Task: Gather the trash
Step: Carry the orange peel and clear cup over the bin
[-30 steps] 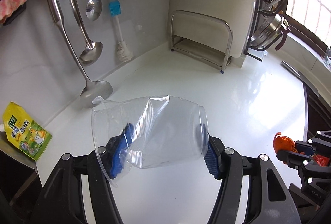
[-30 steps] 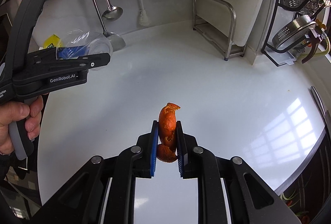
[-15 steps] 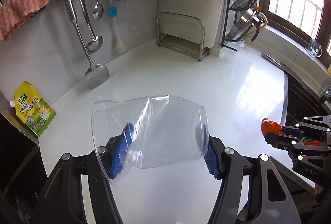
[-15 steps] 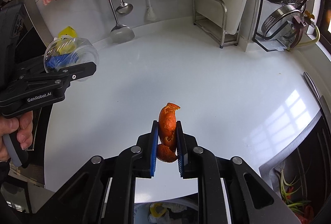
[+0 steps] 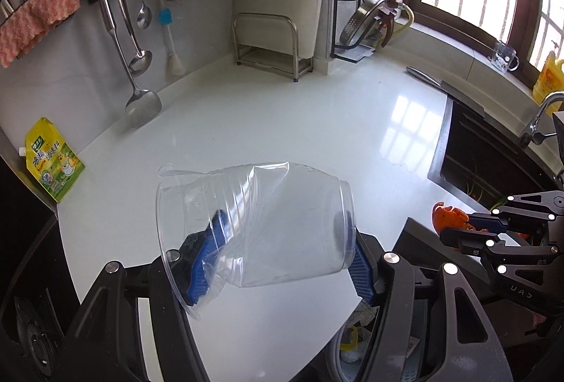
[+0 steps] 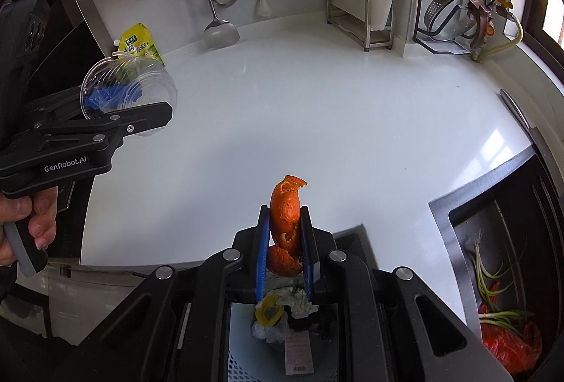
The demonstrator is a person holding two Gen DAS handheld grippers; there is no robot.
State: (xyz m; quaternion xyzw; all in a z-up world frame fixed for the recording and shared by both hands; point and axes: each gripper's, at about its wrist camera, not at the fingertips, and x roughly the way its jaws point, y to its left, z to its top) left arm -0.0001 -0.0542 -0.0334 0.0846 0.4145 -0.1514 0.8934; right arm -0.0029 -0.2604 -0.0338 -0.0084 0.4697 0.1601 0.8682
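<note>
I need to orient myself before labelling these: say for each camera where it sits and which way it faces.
Left wrist: on the left gripper, looking down across the white counter; its fingers clamp a crushed clear cup.
Right wrist: on the right gripper, facing the counter and a bin below; it pinches orange peel; a hand shows.
Shared: each sees the other gripper, the hanging ladles, the yellow pouch.

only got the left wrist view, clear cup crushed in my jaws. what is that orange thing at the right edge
Observer: An orange peel, pinched upright between the right gripper pads.
Operator: ok, any bin near it
Observer: Yes, a trash bin sits directly below that gripper, past the counter edge, with crumpled paper and a yellow scrap inside.
Operator: what else is near the sink
Observer: Inside the sink lie green onion stalks over a red bag.
</note>
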